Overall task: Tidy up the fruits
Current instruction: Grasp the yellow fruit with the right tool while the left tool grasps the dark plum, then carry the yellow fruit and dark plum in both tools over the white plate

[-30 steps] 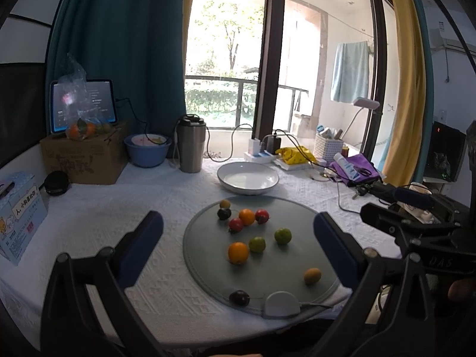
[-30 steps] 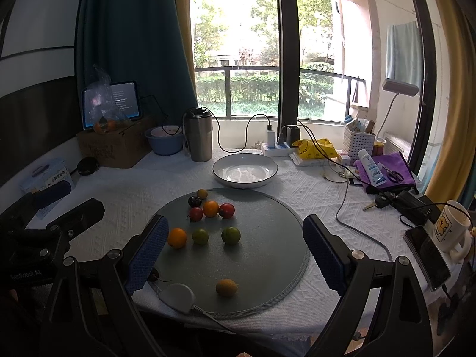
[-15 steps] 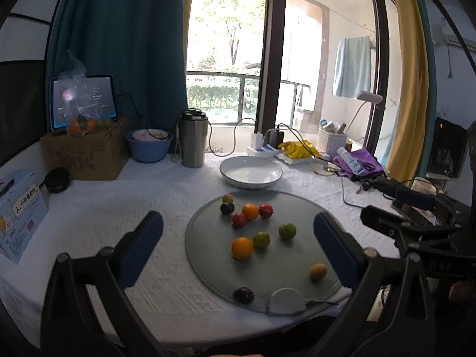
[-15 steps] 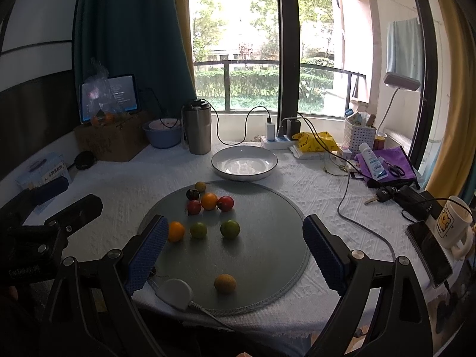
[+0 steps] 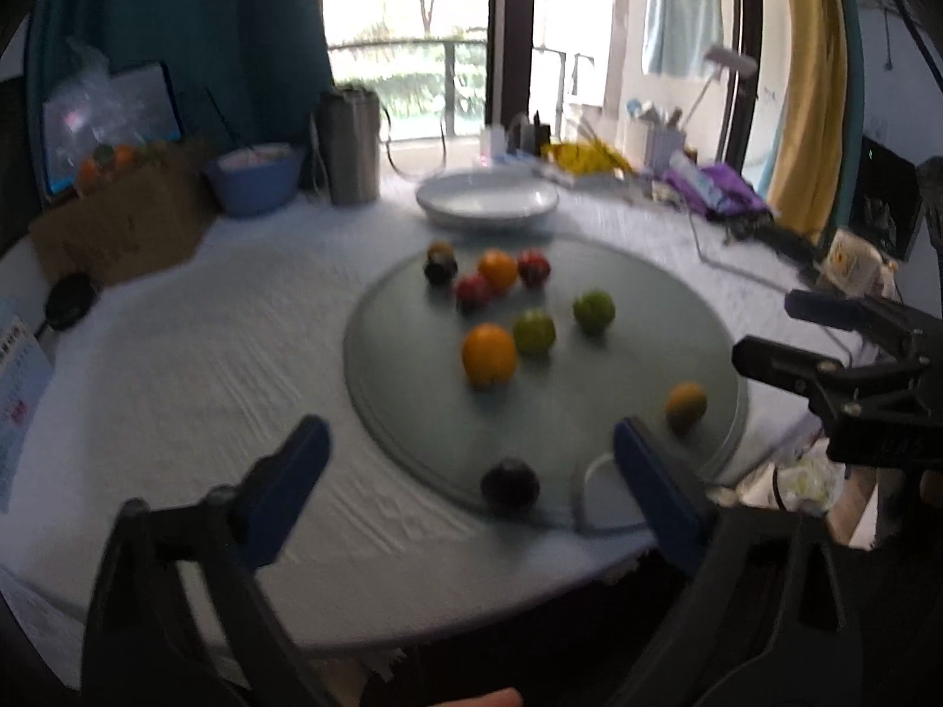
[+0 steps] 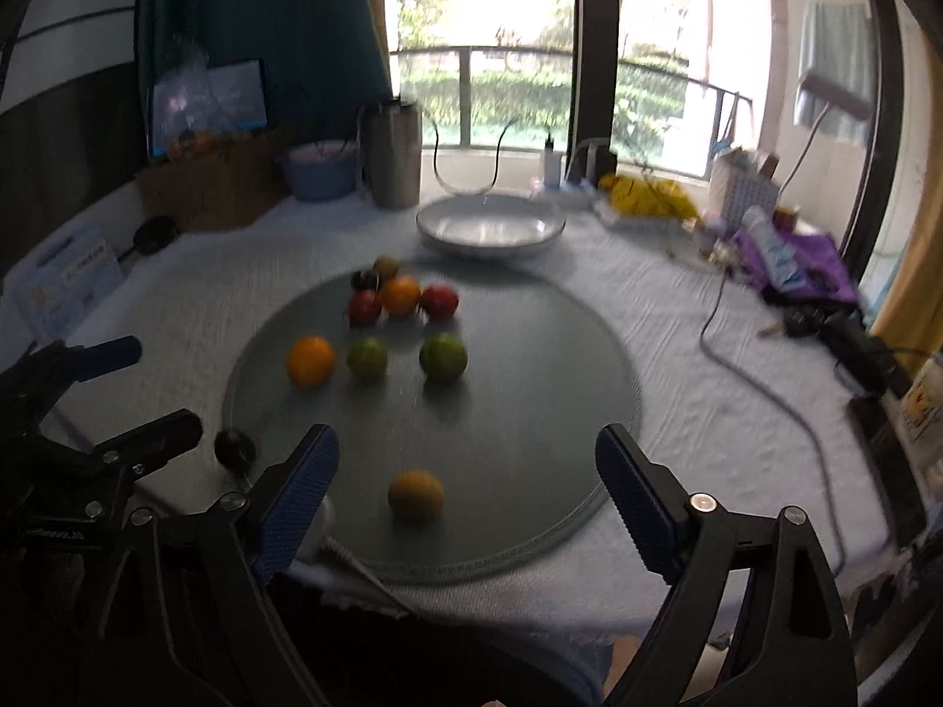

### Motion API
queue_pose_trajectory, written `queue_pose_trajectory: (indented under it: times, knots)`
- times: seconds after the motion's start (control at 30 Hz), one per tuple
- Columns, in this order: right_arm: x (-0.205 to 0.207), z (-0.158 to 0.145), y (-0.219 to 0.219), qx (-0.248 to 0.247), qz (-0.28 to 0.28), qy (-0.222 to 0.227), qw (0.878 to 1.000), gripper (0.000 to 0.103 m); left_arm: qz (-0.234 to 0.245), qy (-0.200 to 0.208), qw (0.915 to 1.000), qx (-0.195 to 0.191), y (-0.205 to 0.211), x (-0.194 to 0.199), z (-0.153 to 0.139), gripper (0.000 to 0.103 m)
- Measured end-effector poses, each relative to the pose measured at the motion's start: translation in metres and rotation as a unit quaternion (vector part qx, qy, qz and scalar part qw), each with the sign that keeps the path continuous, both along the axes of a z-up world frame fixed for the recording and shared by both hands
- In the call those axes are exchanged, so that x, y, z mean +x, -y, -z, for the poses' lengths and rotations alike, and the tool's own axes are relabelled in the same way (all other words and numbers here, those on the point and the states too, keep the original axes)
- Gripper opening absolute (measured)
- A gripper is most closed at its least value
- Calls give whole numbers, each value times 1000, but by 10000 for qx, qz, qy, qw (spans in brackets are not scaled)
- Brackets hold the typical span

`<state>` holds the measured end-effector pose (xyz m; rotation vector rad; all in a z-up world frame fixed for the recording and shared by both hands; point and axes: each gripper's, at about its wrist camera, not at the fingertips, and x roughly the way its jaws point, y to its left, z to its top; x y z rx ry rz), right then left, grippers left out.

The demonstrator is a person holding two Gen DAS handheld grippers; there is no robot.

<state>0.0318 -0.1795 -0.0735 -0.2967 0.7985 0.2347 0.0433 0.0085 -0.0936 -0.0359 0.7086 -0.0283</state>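
Both grippers have dipped nearer, empty jaws closing, toward scattered round fruits (image 6: 310, 360) on the grey mat (image 6: 530, 412).

The round glass mat (image 6: 530, 412) has open room across its right half and middle. Fruits crowd its far left: a cluster of five (image 6: 401, 294) and a row of three (image 6: 368, 358). A yellow fruit (image 6: 415, 495) sits alone near the front edge. A white bowl (image 6: 489, 227) stands just behind the mat. A cable (image 6: 760, 389) trails over the tabletop (image 6: 678, 353) to the right.
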Motion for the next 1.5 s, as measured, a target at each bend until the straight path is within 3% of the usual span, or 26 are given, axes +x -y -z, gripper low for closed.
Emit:
queue_pose_trajectory:
  times: [0.13, 0.2, 0.33, 0.4, 0.47, 0.6, 0.67, 0.77, 0.9, 1.5]
  knots:
    - [6, 21, 4, 56, -20, -327, 9994, 82, 74, -369, 9993, -44, 4, 8, 22, 83]
    - [11, 31, 5, 99, -28, -530, 9985, 78, 122, -526, 9985, -102, 5, 12, 28, 75]
    - [16, 44, 3, 183, -126, -788, 9966, 67, 226, -631, 9976, -189, 8, 15, 36, 74]
    - [17, 49, 3, 236, -172, -911, 9954, 63, 293, -622, 9972, -297, 7, 14, 36, 66]
    - [19, 54, 0, 209, -204, -1034, 9942, 46, 339, -629, 9970, -312, 6, 14, 36, 59]
    - [20, 55, -2, 219, -296, -1035, 9939, 36, 446, -674, 9963, -282, 10, 13, 37, 42]
    - [22, 56, -1, 225, -319, -1033, 9939, 31, 480, -656, 9963, -286, 11, 12, 37, 39]
    - [24, 55, -1, 220, -346, -1044, 9937, 30, 481, -641, 9964, -292, 11, 14, 36, 31]
    - [26, 53, -2, 226, -424, -995, 9939, 30, 494, -626, 9963, -313, 9, 14, 35, 28]
    - [54, 34, -4, 341, -566, -772, 9948, 30, 356, -514, 9969, -484, -5, 32, 15, 27]
